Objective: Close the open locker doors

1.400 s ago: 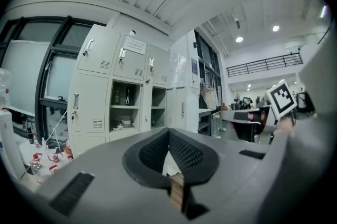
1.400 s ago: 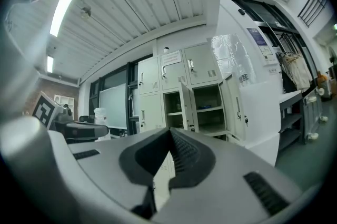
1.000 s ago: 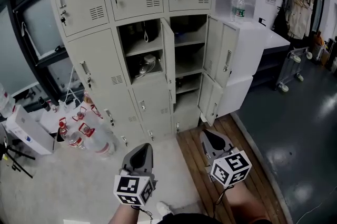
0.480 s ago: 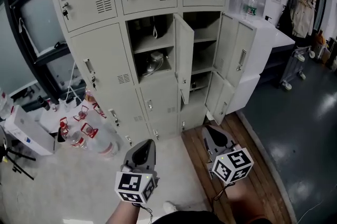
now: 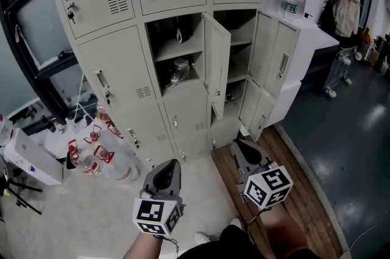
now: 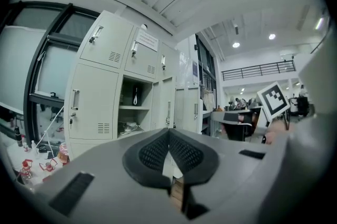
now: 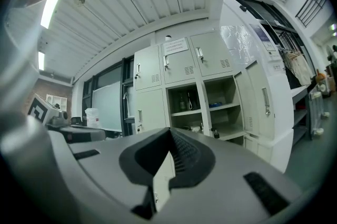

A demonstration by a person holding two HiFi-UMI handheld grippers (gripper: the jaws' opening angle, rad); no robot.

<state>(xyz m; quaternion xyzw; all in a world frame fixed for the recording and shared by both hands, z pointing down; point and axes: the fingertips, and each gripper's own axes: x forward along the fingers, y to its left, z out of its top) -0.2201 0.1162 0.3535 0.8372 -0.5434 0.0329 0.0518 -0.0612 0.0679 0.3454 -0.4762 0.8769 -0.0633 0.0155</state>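
Claws: left claw [image 5: 167,173] and right claw [image 5: 247,152] are both clenched on nothing, held low over the floor [image 5: 204,191] and pointing at the lockers [image 5: 116,63].
Floor stuff: a bunch of clear bottles [image 5: 97,157] with red tags sits just left of the left claw, against the locker base. Not part of the job.
Lower right door [image 5: 255,110]: the closest open one, straight ahead of the right claw. It's swung out to the right with its long axis upright.
Middle door [image 5: 217,66]: sticks out toward the person nearly edge-on, up and ahead between the two claws. A bit nearer the right one, I'd say.
Upper right door [image 5: 272,60]: right above the lower one, open wide the same way.
Key relation: all three free edges have to swing left and back into the frame. The right claw looks like the natural pusher, coming in from each door's right side.
Middle compartment [image 5: 159,50]: open, with one shelf. A dark loop [image 5: 178,36] hangs up top and a clear-ish tangle [image 5: 177,75] lies below, can't really tell what it is from here.
Right compartment [image 5: 239,44]: has shelves and a small dark item [image 5: 229,95] low down, otherwise looks mostly bare.
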